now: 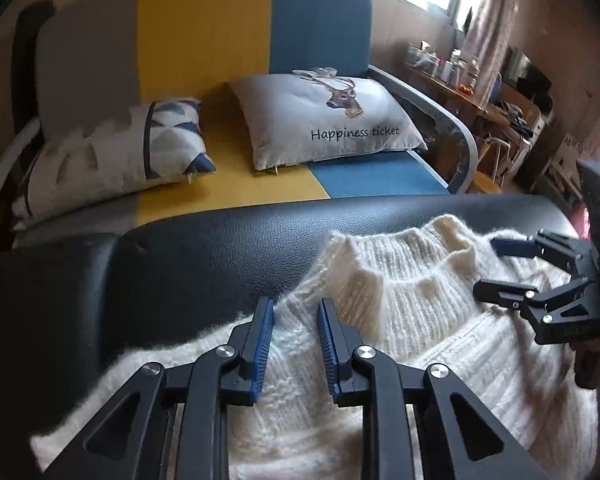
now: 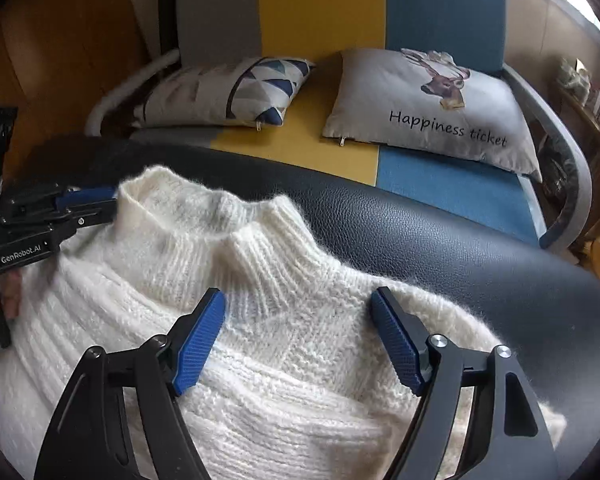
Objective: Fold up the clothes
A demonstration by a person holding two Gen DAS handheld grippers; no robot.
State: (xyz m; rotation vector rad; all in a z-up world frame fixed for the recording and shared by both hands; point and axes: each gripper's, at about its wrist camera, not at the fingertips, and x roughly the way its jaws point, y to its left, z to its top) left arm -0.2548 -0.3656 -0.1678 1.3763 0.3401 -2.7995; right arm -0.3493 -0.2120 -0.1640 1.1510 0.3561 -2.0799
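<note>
Cream ribbed sweater (image 2: 284, 344) on black leather (image 2: 440, 240); sofa (image 1: 204, 32) in grey, yellow, blue; one triangle-patterned pillow (image 1: 140, 148).

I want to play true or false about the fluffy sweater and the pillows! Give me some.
1. The sweater is white. True.
2. The sweater lies on the yellow seat. False: it lies on the black cushion in front of the sofa.
3. The pillow with a deer says "Happiness ticket". True.
4. The right hand-held gripper is squeezed shut. False: its jaws stand wide open over the sweater.
5. There are three pillows on the sofa. False: only two show, the deer one and a triangle-patterned pillow.
</note>
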